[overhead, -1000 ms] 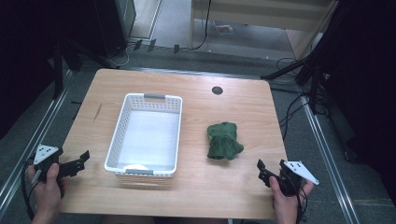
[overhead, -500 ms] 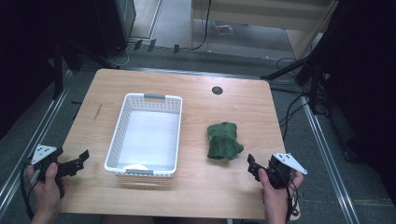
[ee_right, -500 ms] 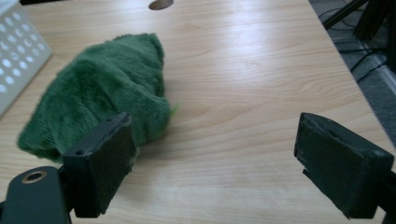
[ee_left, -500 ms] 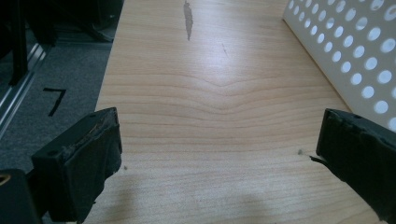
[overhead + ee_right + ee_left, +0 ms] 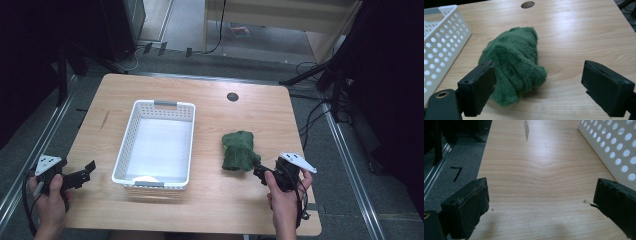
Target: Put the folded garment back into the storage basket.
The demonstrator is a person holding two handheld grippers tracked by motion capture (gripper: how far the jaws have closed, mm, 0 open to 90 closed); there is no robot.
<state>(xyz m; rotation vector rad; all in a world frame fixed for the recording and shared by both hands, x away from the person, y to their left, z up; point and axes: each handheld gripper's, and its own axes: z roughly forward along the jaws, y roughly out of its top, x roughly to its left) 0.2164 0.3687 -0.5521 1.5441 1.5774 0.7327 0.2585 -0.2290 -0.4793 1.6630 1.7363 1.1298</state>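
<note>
Now, table: wooden, unmoved.
Basket: white, left of centre, unchanged.
Green plush cloth: lay right of the basket, same spot.
Right gripper: had advanced to the cloth's near edge, jaws spread.
Left gripper: jaws apart, barely shifted.

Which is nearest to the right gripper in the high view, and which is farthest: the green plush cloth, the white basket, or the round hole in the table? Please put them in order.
From the right gripper:
1. The green plush cloth, just ahead of its open jaws, slightly to the left.
2. The white basket, further left, mid-table.
3. The round hole, near the table's far edge.
</note>
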